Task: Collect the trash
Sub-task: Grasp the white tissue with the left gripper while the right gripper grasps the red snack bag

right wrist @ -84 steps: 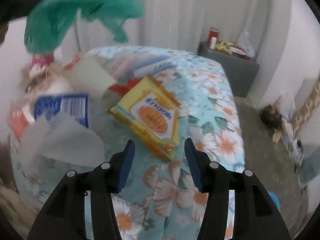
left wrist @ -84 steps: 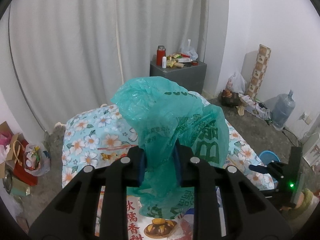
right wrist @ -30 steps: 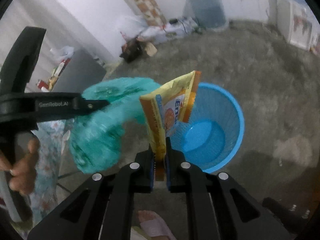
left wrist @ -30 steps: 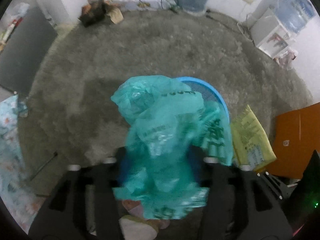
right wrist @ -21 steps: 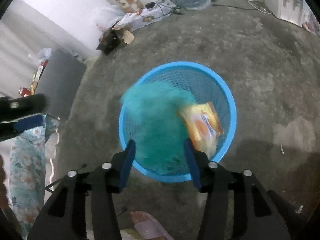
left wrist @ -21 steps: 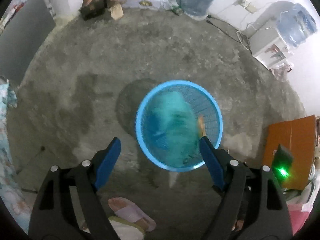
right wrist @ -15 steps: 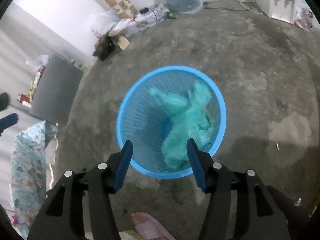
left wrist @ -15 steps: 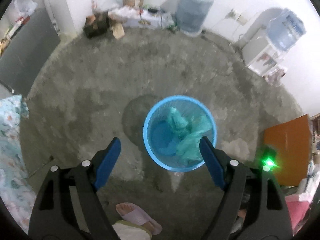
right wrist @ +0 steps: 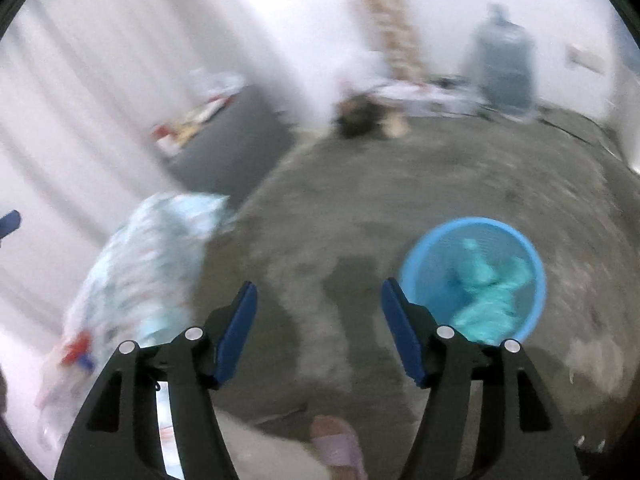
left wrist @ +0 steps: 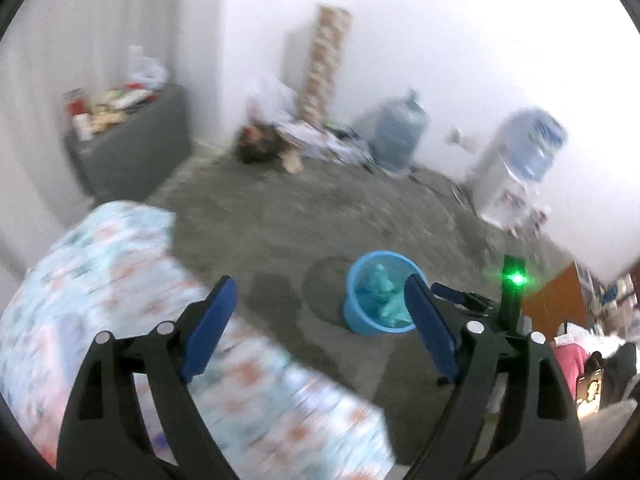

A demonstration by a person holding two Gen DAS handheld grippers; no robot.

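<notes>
- The left gripper (left wrist: pixel 318 300) has its jaws wide apart and opening, with nothing between them.
- The right gripper (right wrist: pixel 318 308) also has its jaws apart and opening, empty, bare floor (right wrist: pixel 400 184) showing through the gap.
- The trash, a crumpled green bag (right wrist: pixel 486 300), lies inside the blue basket (right wrist: pixel 536 280), which stands upright on the floor; in the left view the bag (left wrist: pixel 380 296) shows over the basket's (left wrist: pixel 356 320) rim, just beyond the left gripper's right finger (left wrist: pixel 428 332).
- In the right view the basket sits right of the gripper, partly behind its right finger (right wrist: pixel 400 332).
- A floral bed (left wrist: pixel 120 280) fills the lower left of the left view, under that gripper; in the right view its corner (right wrist: pixel 152 256) lies to the left, well apart from the basket.
- A foot in a pink slipper (right wrist: pixel 340 444) stands on the floor below the right gripper.
- Farther off, a grey cabinet (left wrist: pixel 132 148) with clutter on top stands by the curtain (right wrist: pixel 80 100).
- Along the far wall: a patterned roll (left wrist: pixel 326 60) standing upright, a heap of bags and papers (left wrist: pixel 304 136), a water jug (left wrist: pixel 398 136) and a water dispenser (left wrist: pixel 516 168).
- An orange board (left wrist: pixel 548 300) stands right of the basket.
- Both views are blurred; small items cannot be made out.
</notes>
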